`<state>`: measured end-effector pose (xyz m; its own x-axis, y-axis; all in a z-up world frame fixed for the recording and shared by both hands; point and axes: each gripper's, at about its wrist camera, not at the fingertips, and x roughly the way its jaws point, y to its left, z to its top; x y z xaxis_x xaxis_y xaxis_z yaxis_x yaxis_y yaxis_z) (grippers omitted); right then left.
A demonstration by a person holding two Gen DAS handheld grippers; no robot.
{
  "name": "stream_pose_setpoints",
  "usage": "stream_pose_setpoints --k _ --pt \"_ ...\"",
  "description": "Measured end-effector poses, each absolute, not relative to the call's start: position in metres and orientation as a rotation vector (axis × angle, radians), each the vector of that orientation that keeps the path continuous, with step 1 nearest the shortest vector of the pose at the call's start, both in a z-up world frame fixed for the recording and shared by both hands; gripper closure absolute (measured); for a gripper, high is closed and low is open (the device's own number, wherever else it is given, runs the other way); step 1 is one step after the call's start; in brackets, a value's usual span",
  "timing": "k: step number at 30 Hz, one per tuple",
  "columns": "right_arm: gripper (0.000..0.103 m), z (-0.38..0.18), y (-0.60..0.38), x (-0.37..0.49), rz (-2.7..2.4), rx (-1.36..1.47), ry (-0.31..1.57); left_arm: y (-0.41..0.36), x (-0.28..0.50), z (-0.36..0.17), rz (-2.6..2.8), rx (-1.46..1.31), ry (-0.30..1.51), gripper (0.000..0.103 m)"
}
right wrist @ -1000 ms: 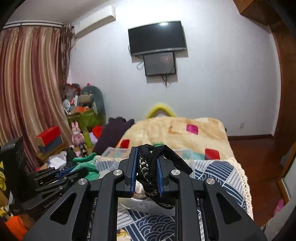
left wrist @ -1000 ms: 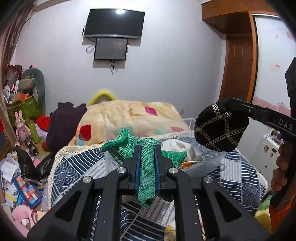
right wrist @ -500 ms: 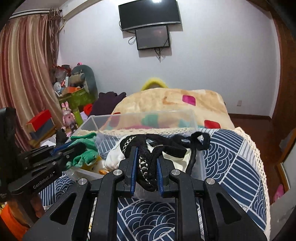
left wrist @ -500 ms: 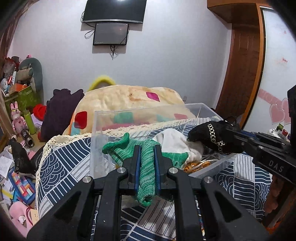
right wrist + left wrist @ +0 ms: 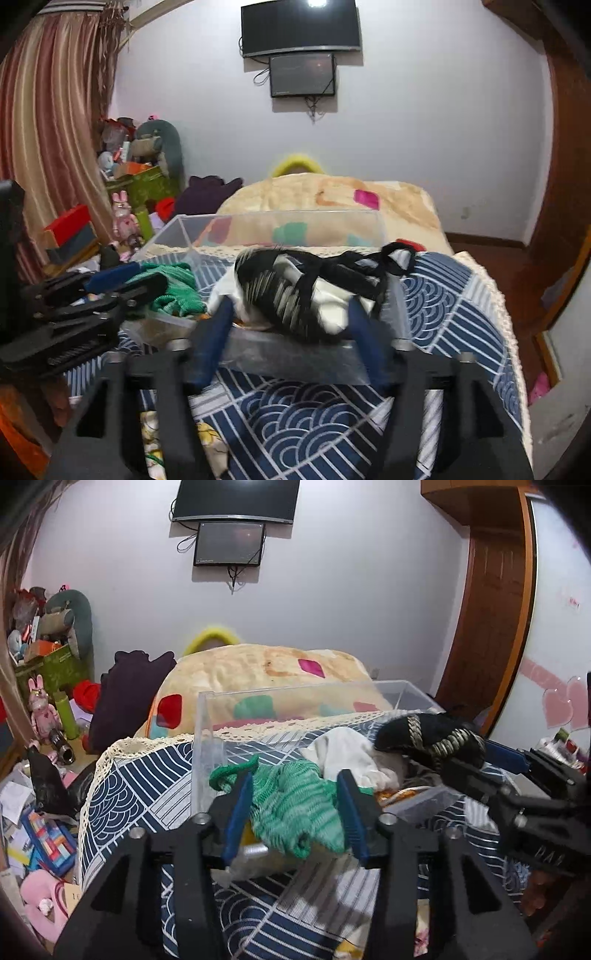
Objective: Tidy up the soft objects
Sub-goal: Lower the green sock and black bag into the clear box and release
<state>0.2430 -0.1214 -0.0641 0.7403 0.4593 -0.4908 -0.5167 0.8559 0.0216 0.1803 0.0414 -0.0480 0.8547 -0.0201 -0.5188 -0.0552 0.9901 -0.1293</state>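
Note:
A clear plastic box (image 5: 207, 738) stands on the blue patterned bed cover; it also shows in the right wrist view (image 5: 184, 230). My left gripper (image 5: 293, 806) is open, and a green knitted cloth (image 5: 295, 812) lies loose between its fingers, draped over the box's near wall. My right gripper (image 5: 288, 325) is open, and a black item with gold trim and straps (image 5: 291, 288) drops, blurred, between its fingers onto the white cloth (image 5: 328, 306) in the box. In the left wrist view the black item (image 5: 428, 734) rests at the box's right side by the white cloth (image 5: 347, 753).
A folded beige blanket (image 5: 266, 672) with coloured patches lies behind the box. Toys, boxes and papers (image 5: 37, 775) crowd the floor on the left. A wooden door (image 5: 484, 627) is at the right. A TV (image 5: 299, 29) hangs on the far wall.
Both grippers came down to the box and opened. The green cloth and the black item have been let go into the box.

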Motion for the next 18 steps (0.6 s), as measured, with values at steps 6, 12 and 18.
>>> stream_pose_setpoints --k 6,12,18 --pt "0.025 -0.059 -0.126 0.233 0.520 -0.145 0.492 0.039 0.162 -0.037 0.004 -0.129 0.525 0.044" --pt "0.021 -0.047 -0.131 0.213 0.518 -0.172 0.429 0.037 0.131 -0.024 0.004 -0.126 0.477 0.028" --pt "0.014 -0.042 -0.133 0.192 0.563 -0.170 0.396 0.031 0.101 -0.019 0.026 -0.077 0.439 0.004"
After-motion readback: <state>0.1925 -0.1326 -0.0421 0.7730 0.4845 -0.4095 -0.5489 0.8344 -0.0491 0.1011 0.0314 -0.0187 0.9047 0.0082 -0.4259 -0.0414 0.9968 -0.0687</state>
